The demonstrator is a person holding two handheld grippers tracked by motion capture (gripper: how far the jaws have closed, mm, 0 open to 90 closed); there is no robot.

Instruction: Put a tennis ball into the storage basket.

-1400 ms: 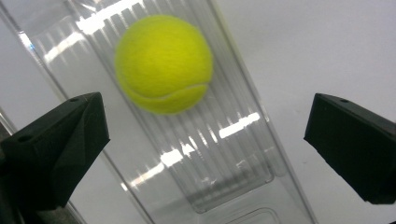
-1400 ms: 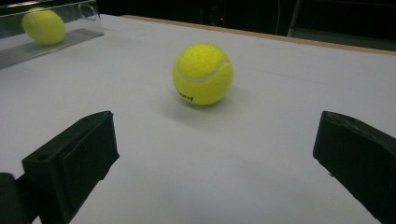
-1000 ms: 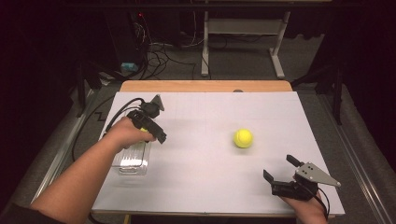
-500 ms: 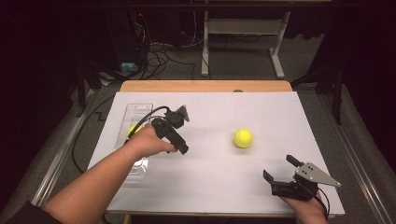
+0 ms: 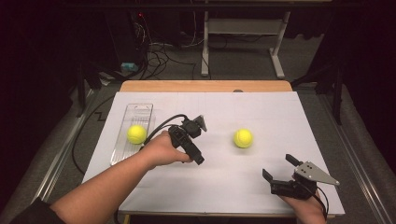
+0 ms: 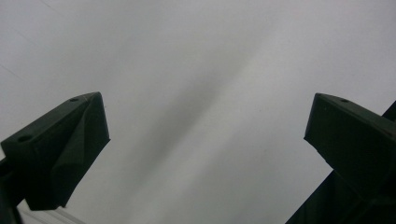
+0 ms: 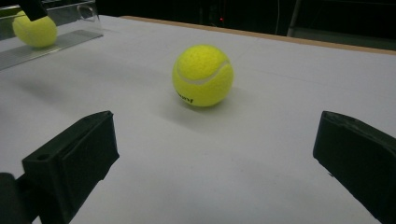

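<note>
One yellow tennis ball (image 5: pixel 136 134) lies in a clear plastic tray (image 5: pixel 140 111) at the left of the white table. A second tennis ball (image 5: pixel 243 138) rests on the bare sheet right of centre. My left gripper (image 5: pixel 192 142) hovers mid-table between tray and second ball; its jaws stand wide apart over plain white surface, left gripper (image 6: pixel 205 135) open and holding nothing. My right gripper (image 5: pixel 279 167) sits near the front right, open, aimed at the free ball (image 7: pixel 203 75) a short way ahead of it. The tray ball (image 7: pixel 35 30) shows at far left.
White sheet (image 5: pixel 280 116) covers the table, with a wooden strip (image 5: pixel 205 86) along the far edge. Behind the table are cables (image 5: pixel 159 56) and a metal stand's legs (image 5: pixel 275 51) on the floor. The left gripper's cable (image 5: pixel 161 125) loops toward the tray.
My left gripper has moved right, away from the tray toward the table's middle, leaving a tennis ball lying in the tray. The right gripper has stayed put.
</note>
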